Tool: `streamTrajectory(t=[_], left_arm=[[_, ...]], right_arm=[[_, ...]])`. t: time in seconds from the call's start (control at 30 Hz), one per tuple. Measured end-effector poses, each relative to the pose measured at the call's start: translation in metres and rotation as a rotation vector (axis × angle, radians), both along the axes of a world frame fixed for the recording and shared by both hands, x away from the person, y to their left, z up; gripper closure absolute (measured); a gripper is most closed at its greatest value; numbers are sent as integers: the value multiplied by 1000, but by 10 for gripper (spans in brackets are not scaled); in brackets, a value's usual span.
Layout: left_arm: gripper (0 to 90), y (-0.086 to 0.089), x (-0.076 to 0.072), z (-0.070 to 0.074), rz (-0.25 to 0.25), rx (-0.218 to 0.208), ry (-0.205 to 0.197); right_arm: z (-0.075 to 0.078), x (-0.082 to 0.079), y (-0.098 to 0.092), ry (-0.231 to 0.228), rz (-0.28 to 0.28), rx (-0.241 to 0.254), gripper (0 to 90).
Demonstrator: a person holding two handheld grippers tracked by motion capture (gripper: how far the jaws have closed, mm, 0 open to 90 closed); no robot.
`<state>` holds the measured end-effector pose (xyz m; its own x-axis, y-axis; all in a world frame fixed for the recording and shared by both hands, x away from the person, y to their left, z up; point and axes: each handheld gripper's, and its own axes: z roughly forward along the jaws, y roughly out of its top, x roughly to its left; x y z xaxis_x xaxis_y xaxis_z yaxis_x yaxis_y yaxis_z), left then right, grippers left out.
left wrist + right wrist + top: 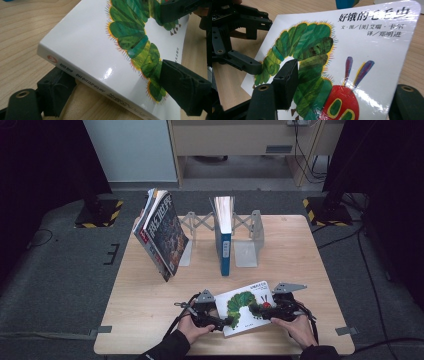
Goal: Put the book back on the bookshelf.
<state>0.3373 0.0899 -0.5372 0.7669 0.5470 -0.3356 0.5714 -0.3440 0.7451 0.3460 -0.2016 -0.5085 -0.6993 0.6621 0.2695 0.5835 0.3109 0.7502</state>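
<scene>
White caterpillar picture book held over the pale wooden worktop.
Left hand-held gripper clamps its spine edge; right hand-held gripper stands apart, straddling the cover.

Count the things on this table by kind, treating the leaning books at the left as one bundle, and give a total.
Caterpillar picture book: 1
Upright blue book: 1
Leaning bundle of books: 1 (the number of books in it cannot be told)
Metal bookend rack: 1
Hand-held grippers: 2, the left gripper and the right gripper
Total: 6
</scene>
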Motion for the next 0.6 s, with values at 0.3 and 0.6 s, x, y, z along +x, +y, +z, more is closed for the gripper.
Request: streamTrajectory(t=[0.3,0.6], left_arm=[[164,-1,0,0,-1,9,-9],[177,0,1,0,1,4,-4]], right_arm=[[5,0,-5,-60,-80,-79,300],[-1,0,-6,-55,-86,-89,293]])
